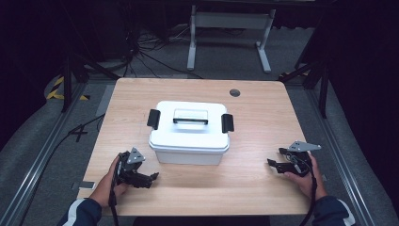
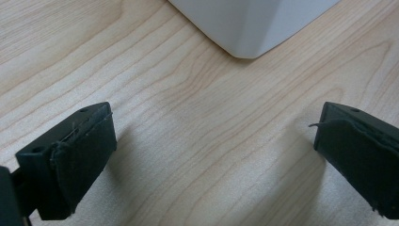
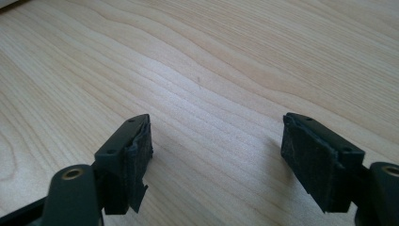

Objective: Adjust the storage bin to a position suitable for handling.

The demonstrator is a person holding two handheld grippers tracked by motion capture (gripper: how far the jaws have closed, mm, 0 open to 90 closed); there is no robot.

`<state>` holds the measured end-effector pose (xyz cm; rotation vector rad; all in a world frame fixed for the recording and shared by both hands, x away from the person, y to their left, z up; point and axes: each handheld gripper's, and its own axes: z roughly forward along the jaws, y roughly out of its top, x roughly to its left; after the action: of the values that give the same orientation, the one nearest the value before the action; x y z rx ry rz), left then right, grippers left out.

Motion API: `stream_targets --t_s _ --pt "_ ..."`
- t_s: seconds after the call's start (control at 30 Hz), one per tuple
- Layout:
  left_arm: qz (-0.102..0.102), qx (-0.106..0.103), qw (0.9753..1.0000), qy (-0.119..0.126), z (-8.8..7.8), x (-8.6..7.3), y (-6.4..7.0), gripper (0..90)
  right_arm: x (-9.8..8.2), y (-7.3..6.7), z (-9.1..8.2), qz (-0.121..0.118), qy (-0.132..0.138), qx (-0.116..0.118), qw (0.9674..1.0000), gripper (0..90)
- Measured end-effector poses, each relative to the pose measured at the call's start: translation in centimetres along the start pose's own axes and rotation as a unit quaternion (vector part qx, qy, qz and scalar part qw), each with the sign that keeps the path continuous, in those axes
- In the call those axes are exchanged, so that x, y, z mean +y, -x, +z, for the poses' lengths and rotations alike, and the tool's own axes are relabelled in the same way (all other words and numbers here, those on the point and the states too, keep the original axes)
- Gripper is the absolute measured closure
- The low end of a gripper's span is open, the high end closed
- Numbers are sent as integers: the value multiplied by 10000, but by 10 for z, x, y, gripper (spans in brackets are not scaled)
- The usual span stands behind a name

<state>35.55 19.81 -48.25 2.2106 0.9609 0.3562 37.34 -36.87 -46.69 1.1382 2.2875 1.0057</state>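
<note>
Centre of the high view: white lidded plastic box (image 1: 189,133) with black side latches on the light wooden counter (image 1: 254,183). Left tongs (image 1: 154,178) and right tongs (image 1: 274,158) rest either side, both gaping wide, holding nothing. Likely pre-approach; next, reach the latches. Latch state unreadable; box contents hidden.

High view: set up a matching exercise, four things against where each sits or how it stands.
Things:
1. white box
2. left gripper
3. right gripper
4. lid handle

Places or states:
A. open, right of the box
B. middle of the table
C. flat on top of the lid
D. open, near the box's front left corner

Pairs: 1-B, 2-D, 3-A, 4-C
</note>
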Motion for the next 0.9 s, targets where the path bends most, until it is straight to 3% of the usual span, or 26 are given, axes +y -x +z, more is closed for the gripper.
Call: stream_targets --t_s 0.23,0.4,0.67,0.9 --pt "180 -139 9997 -37 -2 -2 -4 2 0 0 0 2 -1 -12 10000 252" --pt "164 -178 9997 -28 -3 -3 -4 2 0 0 0 1 -15 -36 10000 249" --pt "309 -249 9992 3 -3 -3 -7 4 1 0 0 7 -28 -27 10000 248" --pt "476 -388 9981 -21 -4 -4 -11 3 5 1 -2 -147 -277 70 9995 263"
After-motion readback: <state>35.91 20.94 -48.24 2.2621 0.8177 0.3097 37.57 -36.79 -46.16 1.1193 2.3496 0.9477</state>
